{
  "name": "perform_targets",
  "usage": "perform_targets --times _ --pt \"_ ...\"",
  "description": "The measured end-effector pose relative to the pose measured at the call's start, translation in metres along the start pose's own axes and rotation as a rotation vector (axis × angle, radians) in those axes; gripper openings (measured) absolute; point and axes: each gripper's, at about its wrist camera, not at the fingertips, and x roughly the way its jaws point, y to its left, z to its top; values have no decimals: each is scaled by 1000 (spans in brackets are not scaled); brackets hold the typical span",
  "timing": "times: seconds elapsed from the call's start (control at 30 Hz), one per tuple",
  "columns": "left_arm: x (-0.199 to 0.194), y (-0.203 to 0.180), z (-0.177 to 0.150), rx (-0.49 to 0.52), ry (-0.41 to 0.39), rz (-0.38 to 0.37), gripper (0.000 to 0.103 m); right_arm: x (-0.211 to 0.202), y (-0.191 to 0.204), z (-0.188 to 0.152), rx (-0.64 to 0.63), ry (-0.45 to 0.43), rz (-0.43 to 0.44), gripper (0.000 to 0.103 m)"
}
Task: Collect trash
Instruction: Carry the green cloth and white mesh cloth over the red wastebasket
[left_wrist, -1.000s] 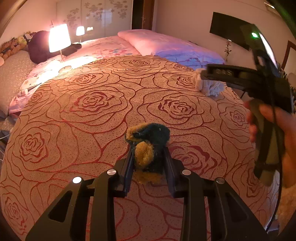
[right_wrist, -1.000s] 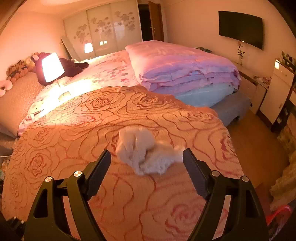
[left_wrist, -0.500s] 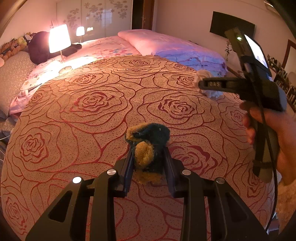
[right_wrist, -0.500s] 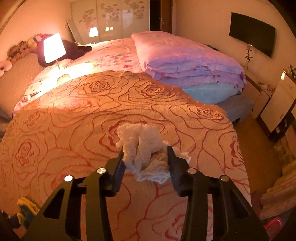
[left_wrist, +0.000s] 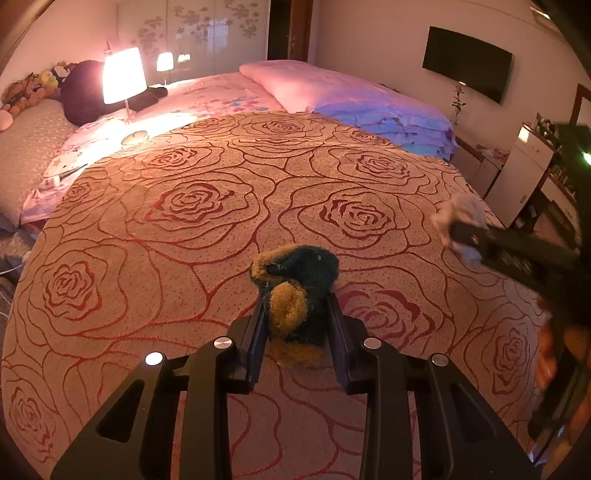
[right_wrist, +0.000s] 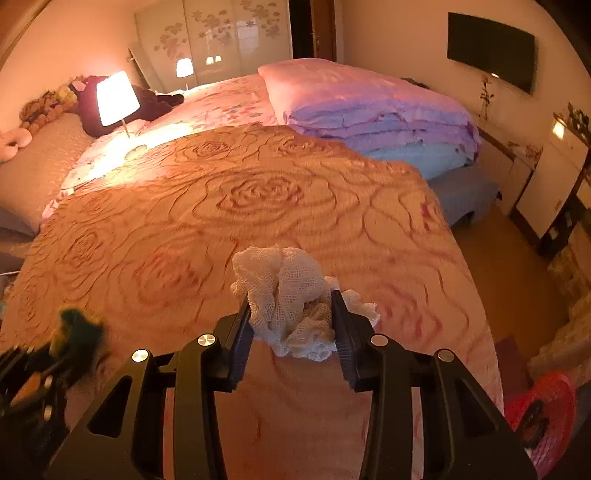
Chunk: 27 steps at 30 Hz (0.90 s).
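Two scraps secured: dark green-and-yellow fuzzy wad (left_wrist: 295, 291) pinched in left gripper (left_wrist: 297, 328), white mesh rag (right_wrist: 288, 295) pinched in right gripper (right_wrist: 293, 325), both over rose-patterned bedspread (left_wrist: 192, 206). Dropping off remaining, judging by red bin (right_wrist: 543, 410) on floor. Lamp-lit bedroom; folded quilts (right_wrist: 369, 114) behind.

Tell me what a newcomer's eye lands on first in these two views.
First, the wads each gripper pinches at bottom centre: the left gripper grips a fuzzy dark-green and yellow scrap, the right gripper a crumpled white mesh cloth. Beneath both spreads the orange bedspread with red rose outlines. Far left glows a lit white-shaded lamp, standing on the bed.
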Motion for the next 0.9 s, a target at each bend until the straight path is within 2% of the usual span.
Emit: perform_targets --times 0.13,0.3,0.57,0.9 --pt "-4 -3 -3 3 -4 -12 29 -21 -5 -20 38 3 34 39" --pt "-11 -12 -8 24 -4 -25 29 -47 -10 -46 56 -5 34 39" --pt "-23 -34 -13 68 -19 -47 29 -81 -22 -85 67 -29 -6 39" --pt "-36 -71 -15 138 -44 -93 29 -111 -59 -100 156 -79 -43 39"
